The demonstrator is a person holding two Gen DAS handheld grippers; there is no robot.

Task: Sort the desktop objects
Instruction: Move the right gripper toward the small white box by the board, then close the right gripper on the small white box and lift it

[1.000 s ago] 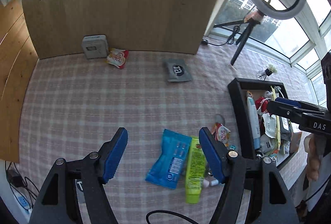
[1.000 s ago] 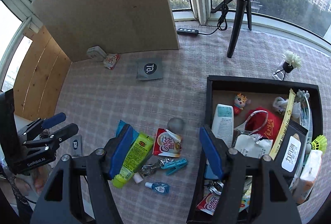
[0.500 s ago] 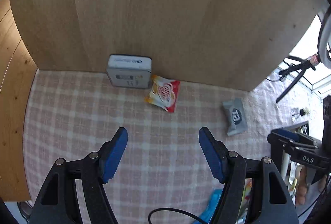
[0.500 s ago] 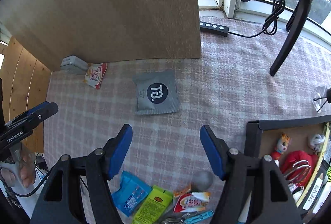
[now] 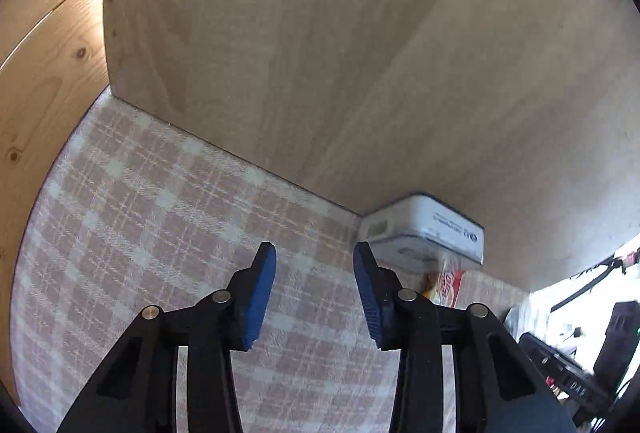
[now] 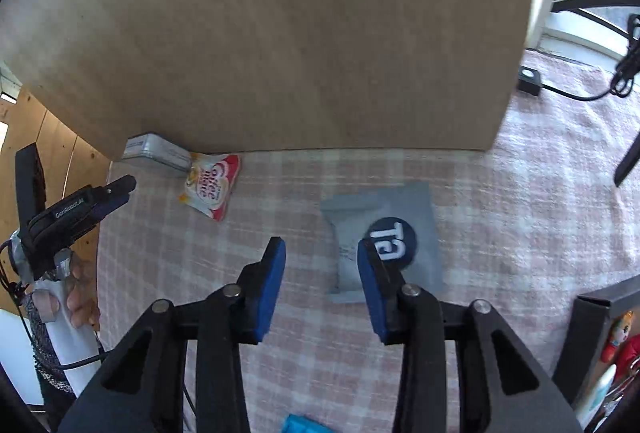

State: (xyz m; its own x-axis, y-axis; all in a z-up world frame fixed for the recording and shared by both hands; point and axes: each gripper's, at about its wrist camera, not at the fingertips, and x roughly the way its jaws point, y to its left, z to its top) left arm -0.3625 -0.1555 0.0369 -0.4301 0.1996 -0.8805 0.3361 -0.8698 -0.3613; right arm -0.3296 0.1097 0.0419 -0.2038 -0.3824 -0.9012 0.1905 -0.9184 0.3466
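Note:
My left gripper (image 5: pixel 314 253) is open and empty, low over the plaid cloth, just left of a white tin box (image 5: pixel 424 233) that stands against the wooden board. A Coffee-mate sachet (image 5: pixel 446 283) lies behind its right finger. My right gripper (image 6: pixel 320 249) is open and empty, just left of a grey packet (image 6: pixel 384 237) with a dark round logo; its right finger overlaps the packet's left part. The right wrist view also shows the sachet (image 6: pixel 210 185), the tin (image 6: pixel 156 153) and the left gripper (image 6: pixel 120 191) near them.
A tall wooden board (image 6: pixel 280 33) stands along the back. A black tray (image 6: pixel 596 333) with sorted items is at the lower right. A blue packet (image 6: pixel 304 425) shows at the bottom edge. A tripod leg (image 6: pixel 628 161) and cable stand at the right.
Both grippers have moved forward and down toward the board. The left one has closed in on the tin and sachet, the right one on the grey packet. Both stayed open.

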